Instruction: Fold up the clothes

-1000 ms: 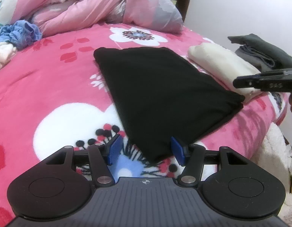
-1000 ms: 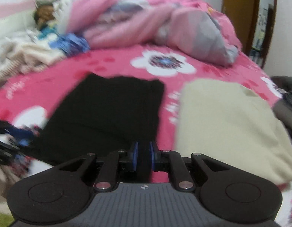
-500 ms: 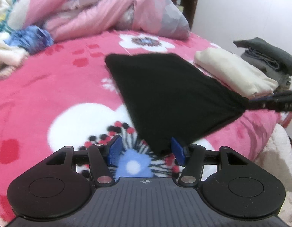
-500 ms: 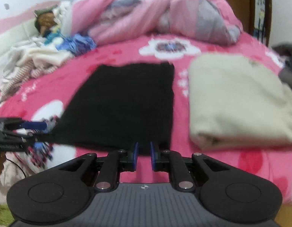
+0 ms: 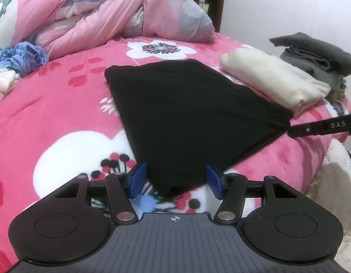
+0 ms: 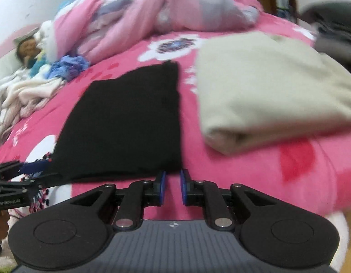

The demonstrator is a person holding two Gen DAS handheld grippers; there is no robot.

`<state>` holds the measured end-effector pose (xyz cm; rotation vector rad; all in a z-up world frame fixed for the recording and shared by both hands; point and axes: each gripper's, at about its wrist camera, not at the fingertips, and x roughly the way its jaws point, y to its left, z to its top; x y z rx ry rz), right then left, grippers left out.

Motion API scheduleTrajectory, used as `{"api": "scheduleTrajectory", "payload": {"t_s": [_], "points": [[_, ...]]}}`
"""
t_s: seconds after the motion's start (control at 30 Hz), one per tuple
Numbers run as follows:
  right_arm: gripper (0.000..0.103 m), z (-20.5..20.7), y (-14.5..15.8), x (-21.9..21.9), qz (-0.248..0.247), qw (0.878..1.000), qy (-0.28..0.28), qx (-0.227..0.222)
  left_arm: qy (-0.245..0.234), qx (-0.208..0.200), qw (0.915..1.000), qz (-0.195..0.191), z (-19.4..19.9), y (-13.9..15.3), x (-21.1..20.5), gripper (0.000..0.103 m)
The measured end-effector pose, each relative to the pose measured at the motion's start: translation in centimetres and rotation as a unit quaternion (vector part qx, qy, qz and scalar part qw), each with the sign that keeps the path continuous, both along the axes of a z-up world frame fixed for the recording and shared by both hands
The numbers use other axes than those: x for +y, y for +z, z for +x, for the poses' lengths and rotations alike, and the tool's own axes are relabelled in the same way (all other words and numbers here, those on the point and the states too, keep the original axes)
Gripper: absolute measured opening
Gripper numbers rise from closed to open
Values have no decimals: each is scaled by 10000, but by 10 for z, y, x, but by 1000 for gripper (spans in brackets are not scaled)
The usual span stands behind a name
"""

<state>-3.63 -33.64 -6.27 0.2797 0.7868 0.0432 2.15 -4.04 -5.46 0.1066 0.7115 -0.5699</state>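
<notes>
Fingers (image 5: pixel 139 179) of your left gripper (image 5: pixel 175 182) are spreading wide around the folded black cloth garment's (image 5: pixel 186 113) near corner.
Your right gripper's (image 6: pixel 172 185) fingers (image 6: pixel 161 182) are sitting narrowly apart at its other corner, gripping nothing.

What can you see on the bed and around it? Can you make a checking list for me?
Surface: pink flowered blanket on a bed.
Job's things: black garment lying flat; folded cream garment beside it; grey clothes piled beyond that.
Clutter: bunched pink quilt, crumpled blue cloth, pale loose clothes, a doll.
Grippers: left claw open, with the black garment's near corner between its fingers; right claw at the garment's other near corner, jaws a narrow gap apart, grip unclear.
Cables: nothing seen.
Surroundings: white wall, wooden door frame.
</notes>
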Motion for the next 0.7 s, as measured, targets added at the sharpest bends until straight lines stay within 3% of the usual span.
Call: {"api": "scheduleTrajectory", "payload": {"t_s": [0.13,0.33,0.7], "points": [[14,-12,12,-7,19,9998,-157,-83,53,76,9999,-56,-4,0,6,58],[14,-10,38,2,-95,9981,-47,-608,69,-5,9999,87,-11,-1,4,58],[18,-4,32,18,24,9984,38,-557,102,6,9999,114,-19,-1,7,58]]}}
